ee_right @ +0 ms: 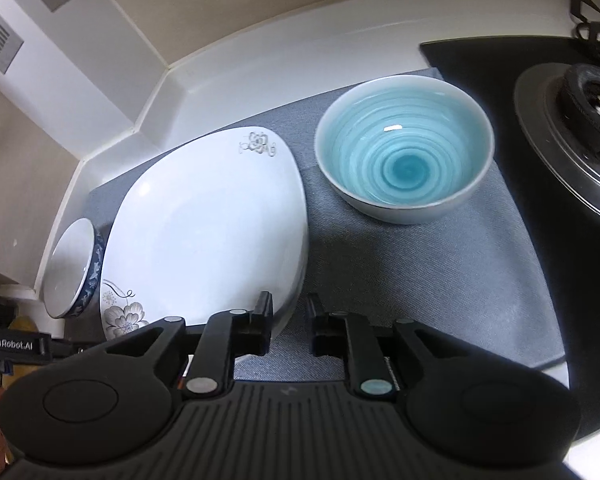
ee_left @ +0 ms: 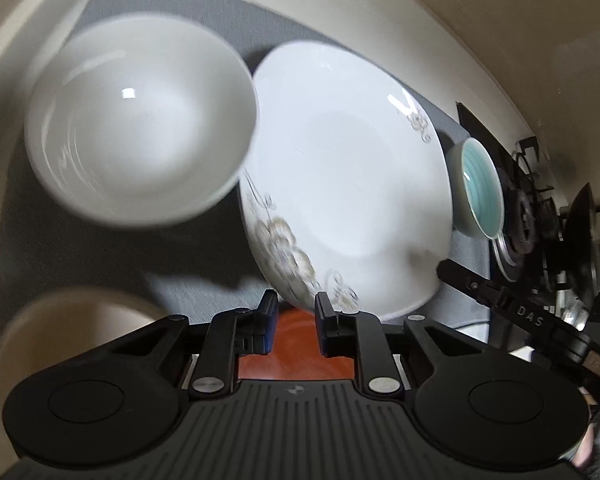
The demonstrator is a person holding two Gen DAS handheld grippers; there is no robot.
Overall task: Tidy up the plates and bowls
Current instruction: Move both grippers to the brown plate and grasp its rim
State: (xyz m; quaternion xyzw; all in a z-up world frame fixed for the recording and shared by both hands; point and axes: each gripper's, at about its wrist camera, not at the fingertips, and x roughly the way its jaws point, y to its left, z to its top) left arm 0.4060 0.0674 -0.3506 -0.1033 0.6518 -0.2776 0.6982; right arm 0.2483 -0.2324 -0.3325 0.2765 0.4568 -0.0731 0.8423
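White porcelain fills the left view: a blurred bowl (ee_left: 140,120), then a flowered plate (ee_left: 348,184) on the grey mat (ee_right: 420,280). Both claws, left (ee_left: 296,320) and right (ee_right: 289,322), are seen parted, clamped on nothing. A teal bowl (ee_right: 404,160) is set rightmost.

A grey mat (ee_right: 420,280) is spread over the white surface (ee_right: 236,60). On the mat, a floral white plate (ee_right: 204,232) is seen ahead-left of the right tool (ee_right: 290,320), a teal bowl (ee_right: 404,156) ahead-right, and a blue-rimmed bowl (ee_right: 70,268) far left.
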